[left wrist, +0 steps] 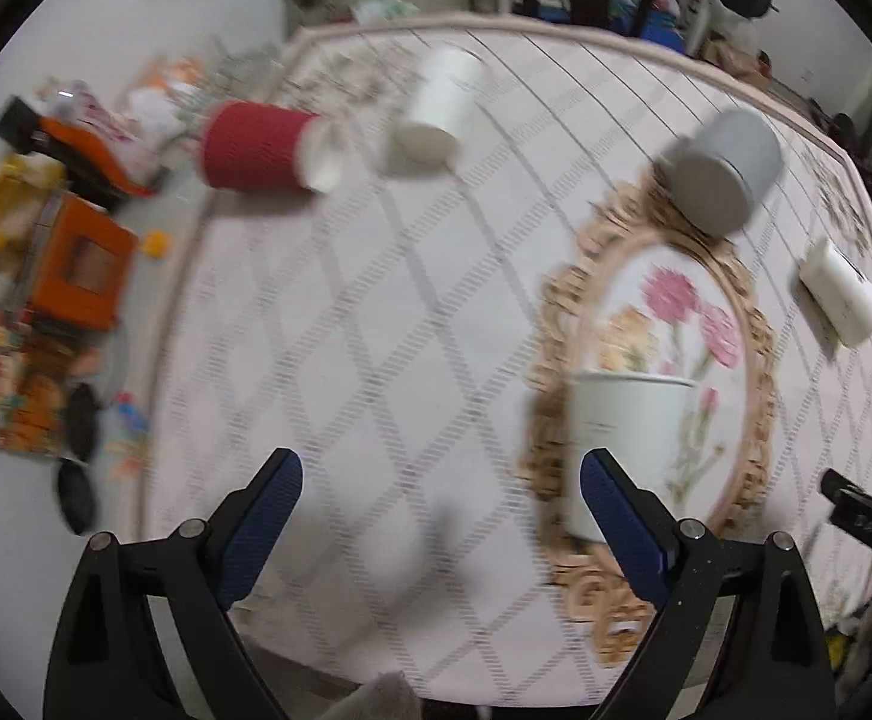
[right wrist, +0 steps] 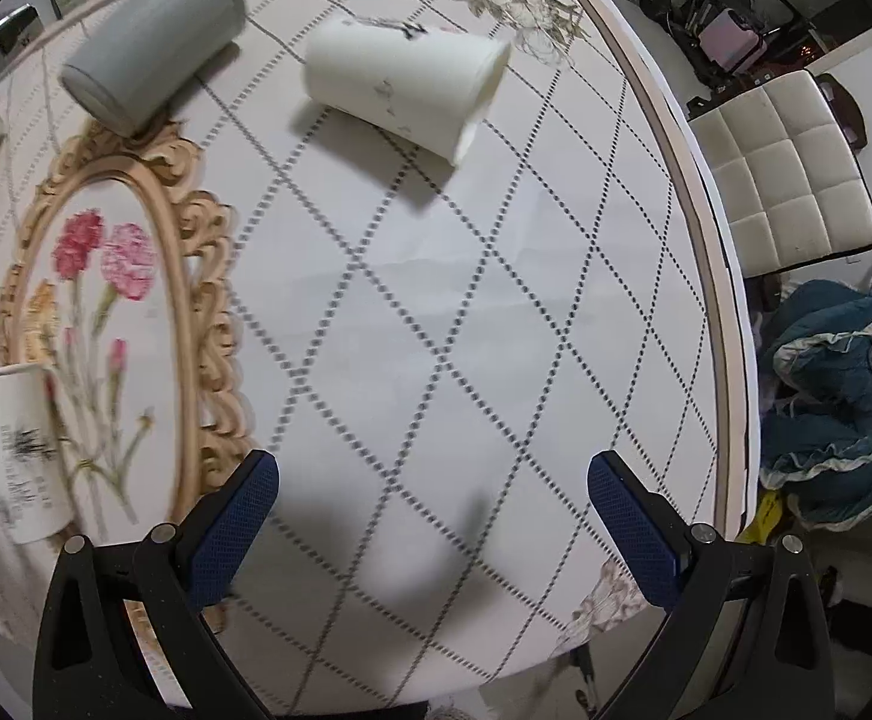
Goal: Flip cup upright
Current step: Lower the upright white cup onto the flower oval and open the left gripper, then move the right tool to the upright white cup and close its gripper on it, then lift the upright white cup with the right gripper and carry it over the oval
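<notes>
A white paper cup (left wrist: 625,438) stands upright on the flower print, just behind my left gripper's right finger; it also shows at the left edge of the right wrist view (right wrist: 9,450). My left gripper (left wrist: 442,474) is open and empty. A red ribbed cup (left wrist: 261,147), a white cup (left wrist: 439,105), a grey cup (left wrist: 721,171) and another white cup (left wrist: 841,291) lie on their sides. In the right wrist view the grey cup (right wrist: 153,36) and a white cup (right wrist: 405,84) lie on their sides far ahead. My right gripper (right wrist: 432,480) is open and empty.
The table (right wrist: 496,312) has a white cloth with a diamond pattern and a gold-framed flower print (right wrist: 105,300). Boxes and clutter (left wrist: 69,258) lie on the floor to the left. A padded white chair (right wrist: 790,180) and blue bedding (right wrist: 838,396) are to the right.
</notes>
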`<state>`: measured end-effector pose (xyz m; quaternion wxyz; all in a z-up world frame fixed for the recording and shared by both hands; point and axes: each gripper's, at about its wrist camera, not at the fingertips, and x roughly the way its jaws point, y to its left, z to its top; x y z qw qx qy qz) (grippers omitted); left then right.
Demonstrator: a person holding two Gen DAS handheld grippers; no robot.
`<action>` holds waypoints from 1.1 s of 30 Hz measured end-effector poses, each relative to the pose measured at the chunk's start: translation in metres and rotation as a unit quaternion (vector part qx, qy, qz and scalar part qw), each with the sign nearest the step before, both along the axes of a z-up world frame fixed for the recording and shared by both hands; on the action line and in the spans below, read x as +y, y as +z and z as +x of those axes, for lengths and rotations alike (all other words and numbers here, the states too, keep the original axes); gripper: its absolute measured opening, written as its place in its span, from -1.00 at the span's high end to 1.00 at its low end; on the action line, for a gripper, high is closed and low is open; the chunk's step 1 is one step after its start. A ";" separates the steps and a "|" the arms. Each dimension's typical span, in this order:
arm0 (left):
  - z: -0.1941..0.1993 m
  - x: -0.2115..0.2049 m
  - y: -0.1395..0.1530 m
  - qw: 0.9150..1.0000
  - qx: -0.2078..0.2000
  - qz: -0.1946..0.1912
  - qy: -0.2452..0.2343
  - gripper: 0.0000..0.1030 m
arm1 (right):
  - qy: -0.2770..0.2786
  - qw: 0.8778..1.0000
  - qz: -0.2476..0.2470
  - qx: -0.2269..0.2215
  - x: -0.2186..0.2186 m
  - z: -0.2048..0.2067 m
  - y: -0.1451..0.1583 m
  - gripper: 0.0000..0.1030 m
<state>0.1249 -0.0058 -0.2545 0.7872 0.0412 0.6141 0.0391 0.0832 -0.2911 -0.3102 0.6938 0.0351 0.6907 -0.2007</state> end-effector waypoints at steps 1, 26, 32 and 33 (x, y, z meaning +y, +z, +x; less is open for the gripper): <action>-0.002 0.010 0.002 1.000 -0.006 0.010 0.001 -0.85 | 0.001 1.000 0.004 -0.004 0.005 0.000 0.004 -1.00; -0.009 0.130 -0.073 0.998 0.031 0.059 -0.001 -1.00 | 0.073 0.992 0.100 -0.003 0.199 0.059 -0.003 -0.67; -0.012 0.123 -0.081 0.998 0.049 0.041 -0.013 -1.00 | 0.050 0.993 0.107 0.021 0.201 0.058 -0.025 -0.24; -0.012 0.122 -0.082 0.998 0.052 0.039 -0.015 -1.00 | 0.046 0.993 0.108 0.014 0.200 0.058 -0.023 -0.23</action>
